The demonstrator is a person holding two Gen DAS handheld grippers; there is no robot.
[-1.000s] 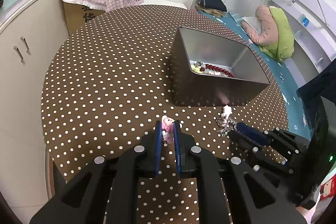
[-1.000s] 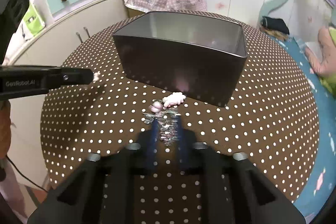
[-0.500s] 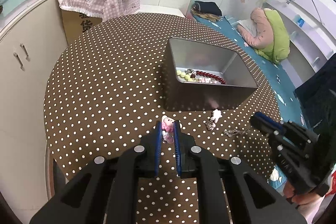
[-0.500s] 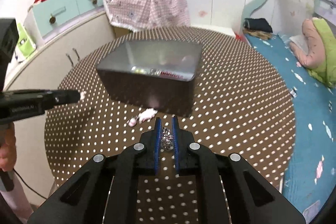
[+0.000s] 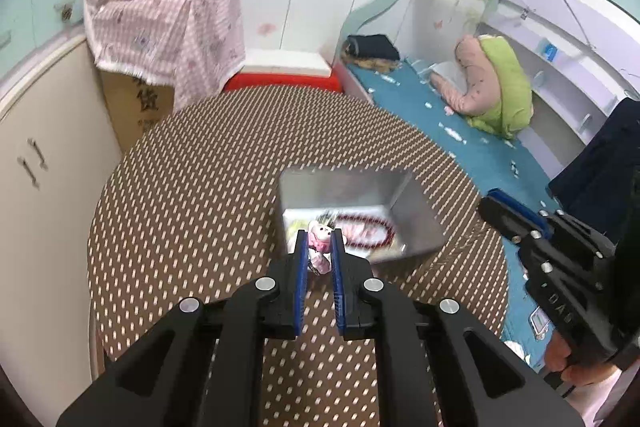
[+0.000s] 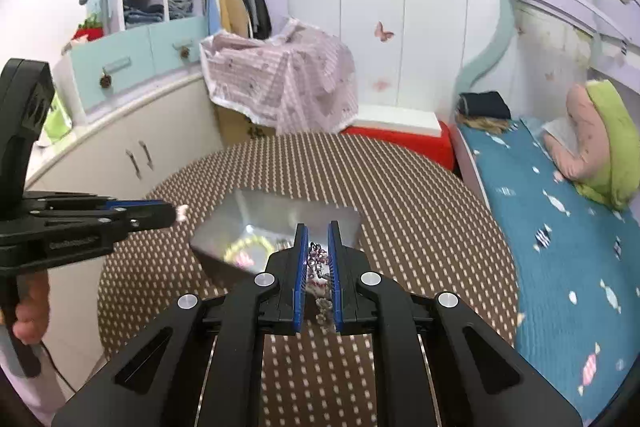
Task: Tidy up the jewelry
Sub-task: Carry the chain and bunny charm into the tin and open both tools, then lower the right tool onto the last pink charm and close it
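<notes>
My left gripper point(image 5: 319, 235) is shut on a small pink charm point(image 5: 318, 239) and holds it above the near wall of the silver metal box point(image 5: 416, 223). The box stands on the round polka-dot table point(image 5: 192, 211) and holds a red bead bracelet point(image 5: 376, 233) and other pieces. My right gripper point(image 6: 318, 237) is shut on a silver chain piece point(image 6: 318, 263) that hangs between its fingers, above the near side of the box point(image 6: 224, 223). A yellow-green bead bracelet point(image 6: 250, 247) lies inside. The left gripper also shows at the left of the right wrist view point(image 6: 172, 213).
A cream cabinet point(image 6: 132, 151) curves around the table's left side. A carton draped with pink checked cloth point(image 5: 168, 27) stands behind the table. A bed with blue sheet point(image 6: 560, 227) is on the right. A red-and-white box point(image 5: 288, 75) sits beyond the table.
Both grippers have risen well above the table with their pieces and moved over the box. The right gripper picked the silver chain piece off the table a second ago.
</notes>
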